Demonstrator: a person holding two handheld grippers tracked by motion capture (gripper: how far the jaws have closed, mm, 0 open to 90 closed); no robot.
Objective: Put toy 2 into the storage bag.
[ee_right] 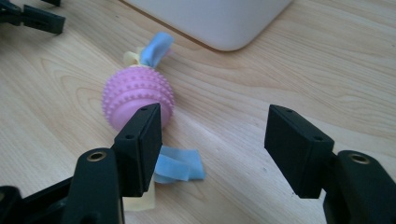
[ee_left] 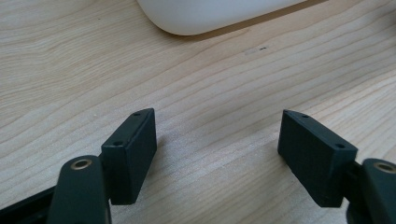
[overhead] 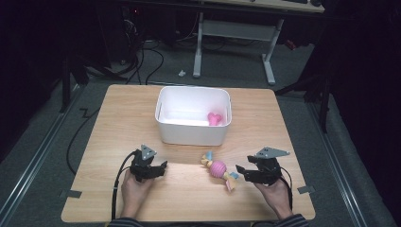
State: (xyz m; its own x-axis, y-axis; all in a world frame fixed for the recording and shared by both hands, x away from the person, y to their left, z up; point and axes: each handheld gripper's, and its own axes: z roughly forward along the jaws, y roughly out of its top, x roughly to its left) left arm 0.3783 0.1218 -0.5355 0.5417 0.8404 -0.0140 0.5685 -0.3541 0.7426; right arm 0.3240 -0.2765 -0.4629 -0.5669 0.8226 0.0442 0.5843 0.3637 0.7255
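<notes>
From the high view, my left gripper point(overhead: 162, 166) rests low on the wooden table point(overhead: 108, 127), and my right gripper point(overhead: 240, 171) is just beside the pink knobbed ball toy point(overhead: 218, 169) with cloth strips. Behind them stands a white bin point(overhead: 194, 130) with a pink heart-shaped thing point(overhead: 215, 118) inside.

In the left gripper view, my jaws stand wide apart over bare wood, holding nothing.

In the right gripper view, my jaws are also spread wide. The ball toy point(ee_right: 135, 95) lies behind my left jaw, not between the two.
</notes>
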